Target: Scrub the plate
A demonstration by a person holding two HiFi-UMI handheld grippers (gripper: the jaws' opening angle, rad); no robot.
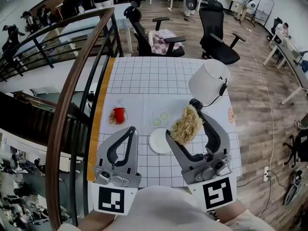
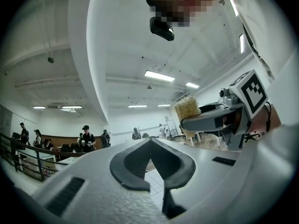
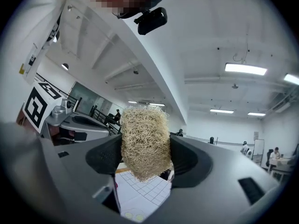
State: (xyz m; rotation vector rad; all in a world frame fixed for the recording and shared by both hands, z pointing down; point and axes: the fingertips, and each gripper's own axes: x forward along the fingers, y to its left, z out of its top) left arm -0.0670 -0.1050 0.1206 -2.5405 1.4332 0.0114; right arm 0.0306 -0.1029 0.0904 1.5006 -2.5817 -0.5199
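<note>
A small white plate [image 1: 159, 142] lies on the gridded tablecloth [image 1: 154, 76], near the front. My right gripper [image 1: 185, 122] hangs just right of and above it, shut on a tan fibrous scrubber [image 1: 186, 124]. In the right gripper view the scrubber [image 3: 145, 141] fills the gap between the jaws of that gripper [image 3: 145, 148]. My left gripper [image 1: 132, 129] is held left of the plate, shut, with nothing in it. The left gripper view shows its tips [image 2: 150, 142] meeting, and the scrubber [image 2: 188, 108] at the right. The plate is hidden in both gripper views.
Behind the plate stands a clear dish with green slices [image 1: 161, 116]. A red cup [image 1: 119, 114] stands at the left of the cloth. A white lampshade-like cylinder [image 1: 209, 81] stands at the back right. A railing [image 1: 72, 90] runs along the table's left side, and office chairs [image 1: 216, 28] stand beyond.
</note>
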